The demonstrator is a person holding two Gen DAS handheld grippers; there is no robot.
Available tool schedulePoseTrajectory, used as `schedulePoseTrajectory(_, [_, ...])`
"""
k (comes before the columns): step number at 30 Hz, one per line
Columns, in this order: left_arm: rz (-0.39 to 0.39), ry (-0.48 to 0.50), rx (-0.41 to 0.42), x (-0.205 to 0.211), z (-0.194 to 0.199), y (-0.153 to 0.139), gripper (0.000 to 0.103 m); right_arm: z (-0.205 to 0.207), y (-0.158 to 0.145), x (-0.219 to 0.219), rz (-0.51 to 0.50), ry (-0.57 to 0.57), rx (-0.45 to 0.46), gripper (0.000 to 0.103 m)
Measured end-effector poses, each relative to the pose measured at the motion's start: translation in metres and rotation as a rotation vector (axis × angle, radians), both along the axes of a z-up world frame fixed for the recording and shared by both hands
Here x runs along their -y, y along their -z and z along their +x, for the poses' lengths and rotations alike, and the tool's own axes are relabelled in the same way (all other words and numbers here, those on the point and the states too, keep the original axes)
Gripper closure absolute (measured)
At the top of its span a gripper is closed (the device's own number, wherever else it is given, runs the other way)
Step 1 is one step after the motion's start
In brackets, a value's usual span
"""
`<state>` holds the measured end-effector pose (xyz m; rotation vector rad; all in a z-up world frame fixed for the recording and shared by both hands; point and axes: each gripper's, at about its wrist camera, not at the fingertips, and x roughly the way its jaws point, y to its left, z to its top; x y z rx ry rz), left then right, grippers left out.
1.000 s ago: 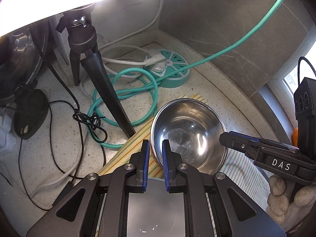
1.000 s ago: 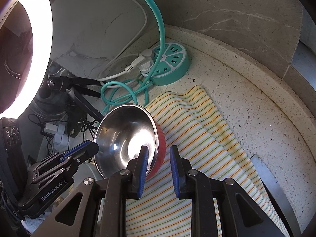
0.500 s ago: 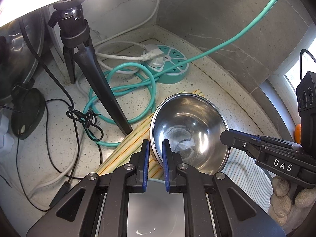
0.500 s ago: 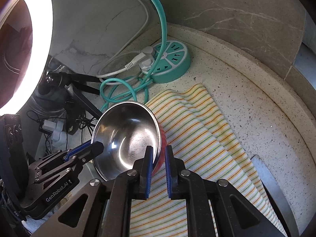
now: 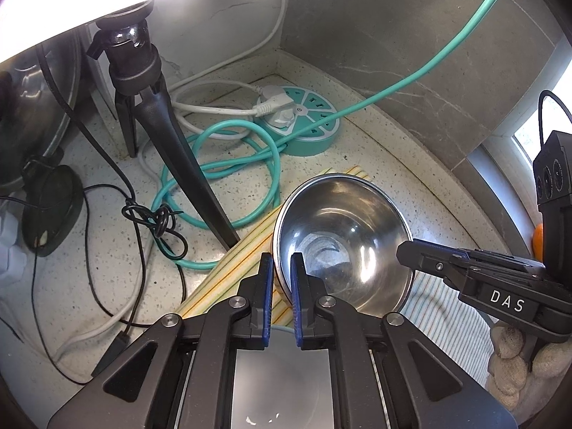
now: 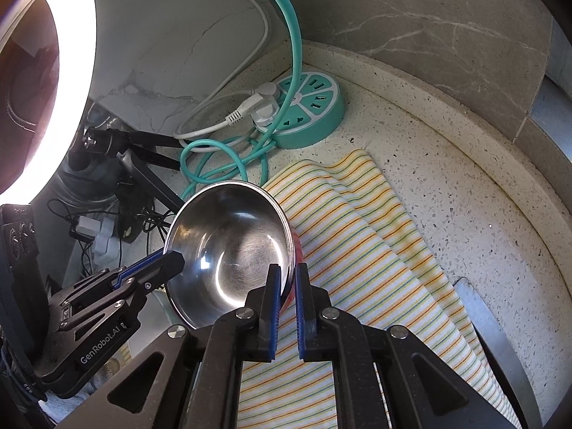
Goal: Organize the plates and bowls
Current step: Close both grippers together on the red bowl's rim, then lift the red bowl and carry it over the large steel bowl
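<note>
Both tongs point(image 5: 278, 271) point(image 6: 287, 286) (rim-clamped) on bowl point(image 5: 343, 236)

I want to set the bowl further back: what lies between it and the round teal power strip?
Right wrist view: beyond the bowl, loops of teal cable and a corner of striped cloth lie before the power strip.

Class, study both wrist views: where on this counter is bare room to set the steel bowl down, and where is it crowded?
Free: the striped cloth right of the steel bowl, and bare speckled counter between cloth and wall curb. Crowded: the corner left of the bowl, with the round power strip, coiled teal cable, tripod and black wires.
</note>
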<state>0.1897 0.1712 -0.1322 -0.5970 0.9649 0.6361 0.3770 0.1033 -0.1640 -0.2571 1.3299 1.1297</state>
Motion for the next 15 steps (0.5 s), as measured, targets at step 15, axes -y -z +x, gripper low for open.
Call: schedulePoseTrajectory(15, [-0.012,0.014,0.052,0.012,-0.005,-0.022,0.095,-0.001,-0.023,0.016,0.005,0.019,0.02,0.096])
